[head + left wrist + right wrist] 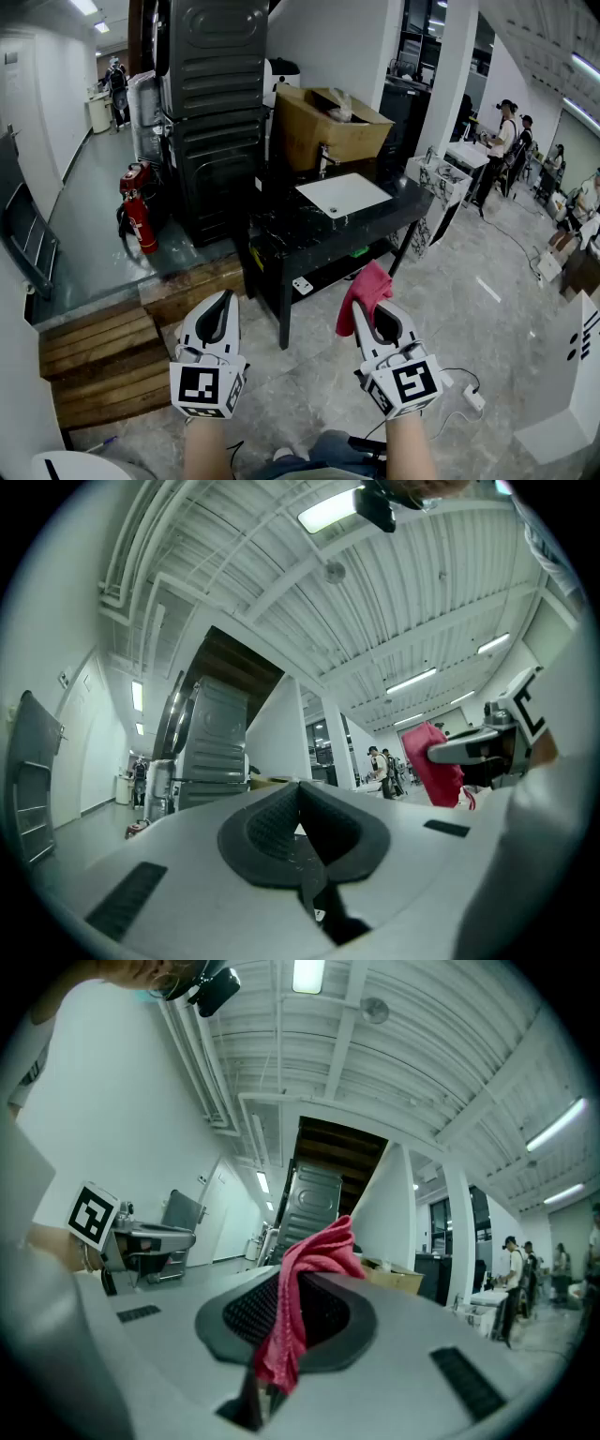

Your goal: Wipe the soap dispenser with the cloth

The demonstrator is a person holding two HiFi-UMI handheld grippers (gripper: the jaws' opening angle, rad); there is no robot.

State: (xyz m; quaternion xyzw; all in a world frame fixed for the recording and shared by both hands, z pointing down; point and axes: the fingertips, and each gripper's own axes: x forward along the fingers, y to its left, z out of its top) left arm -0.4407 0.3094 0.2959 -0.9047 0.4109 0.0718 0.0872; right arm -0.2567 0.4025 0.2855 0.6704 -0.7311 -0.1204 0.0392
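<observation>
Grey hall floor lies between the person and the black counter [291,225] with its white sink [343,195] — no soap dispenser can be made out there. The right tool [368,309] is clamped on the red cloth [367,284]; the left tool [222,302] is closed and empty. Both are held near level, side by side — best to step close before wiping.

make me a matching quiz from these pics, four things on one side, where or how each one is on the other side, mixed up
Things:
1. cloth
2. left gripper
3. fire extinguisher
4. cardboard box

Place or state:
a. standing beside the tall dark appliance
b. shut, nothing between the jaws
c. behind the white sink
d. clamped in the right gripper

Pairs: 1-d, 2-b, 3-a, 4-c
</observation>
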